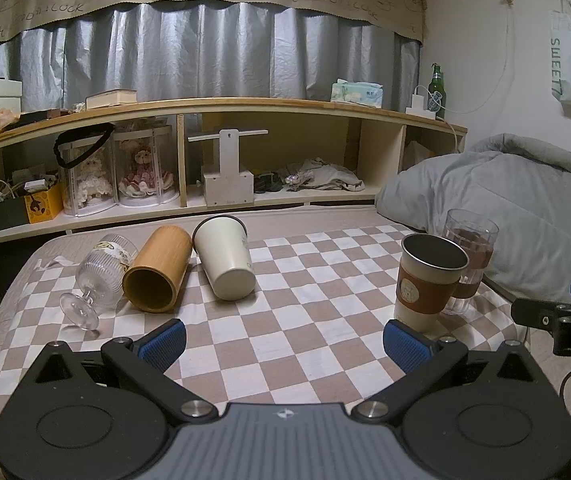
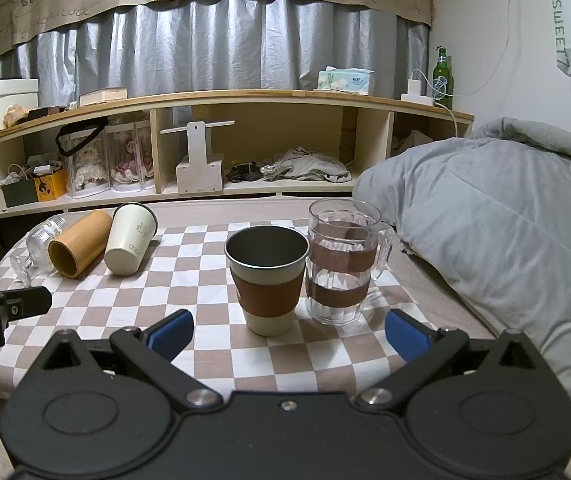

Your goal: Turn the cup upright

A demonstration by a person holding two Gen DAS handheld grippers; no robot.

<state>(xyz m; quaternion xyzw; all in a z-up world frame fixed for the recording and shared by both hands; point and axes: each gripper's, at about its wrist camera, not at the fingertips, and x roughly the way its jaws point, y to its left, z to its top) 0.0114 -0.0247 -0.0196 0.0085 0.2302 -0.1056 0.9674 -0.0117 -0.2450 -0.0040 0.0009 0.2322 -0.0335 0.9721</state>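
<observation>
Three cups lie on their sides on the checkered cloth [image 1: 285, 320]: a white cup [image 1: 227, 262] with its base toward me, a bamboo cup [image 1: 157, 270] with its opening toward me, and a clear stemmed glass [image 1: 95, 278]. They also show in the right wrist view: white cup [image 2: 131, 244], bamboo cup [image 2: 79, 244], glass [image 2: 37, 246]. A cup with a brown sleeve [image 1: 429, 280] [image 2: 267, 284] and a clear mug [image 1: 469, 256] [image 2: 343, 264] stand upright. My left gripper [image 1: 283, 346] is open and empty, short of the lying cups. My right gripper [image 2: 289, 336] is open and empty, just short of the sleeved cup.
A grey duvet [image 2: 485, 220] is piled at the right, next to the clear mug. A wooden shelf [image 1: 205, 152] with dolls, boxes and clothes runs along the back. The cloth's left edge drops off beside the stemmed glass.
</observation>
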